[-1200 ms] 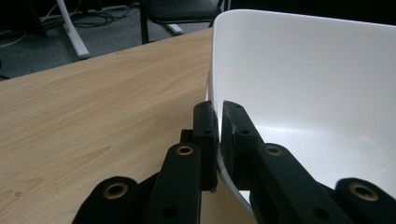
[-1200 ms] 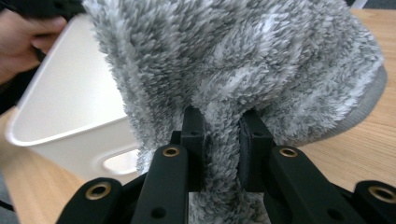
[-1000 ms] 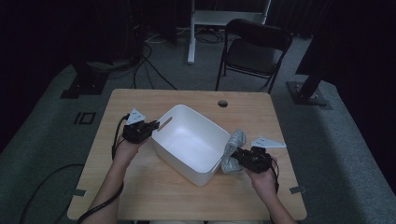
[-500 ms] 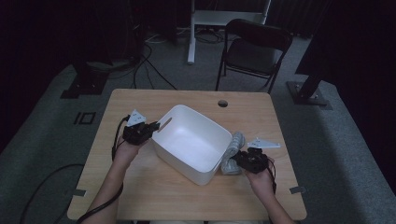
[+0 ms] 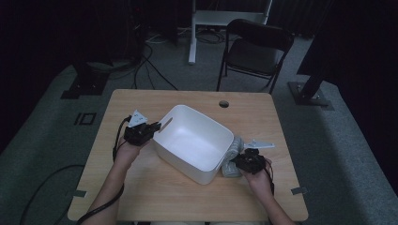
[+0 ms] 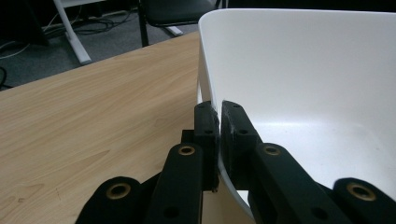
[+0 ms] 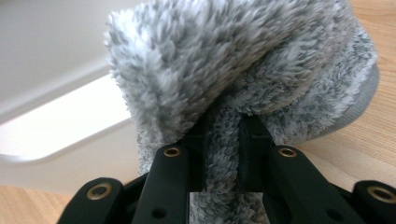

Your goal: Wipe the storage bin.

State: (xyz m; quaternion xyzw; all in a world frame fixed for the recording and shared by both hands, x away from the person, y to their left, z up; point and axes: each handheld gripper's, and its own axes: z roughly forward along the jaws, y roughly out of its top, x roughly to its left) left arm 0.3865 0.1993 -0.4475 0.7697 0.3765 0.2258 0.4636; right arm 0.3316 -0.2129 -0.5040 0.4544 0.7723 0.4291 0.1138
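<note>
Mid-step: loading a grey fuzzy slipper (image 7: 261, 70) into the white tub (image 5: 197, 140). Left gripper (image 6: 219, 121) clamped on the tub's rim, steadying it at its left corner. Right gripper (image 7: 223, 140) pinched on the slipper's fleece, just beside the tub's right wall, low on the table (image 5: 155, 197). Next, probably: lift clear of the rim, carry over the tub, loosen the jaws. Versus a second ago: right hand lower and closer to the tub; left hand and tub unmoved.
</note>
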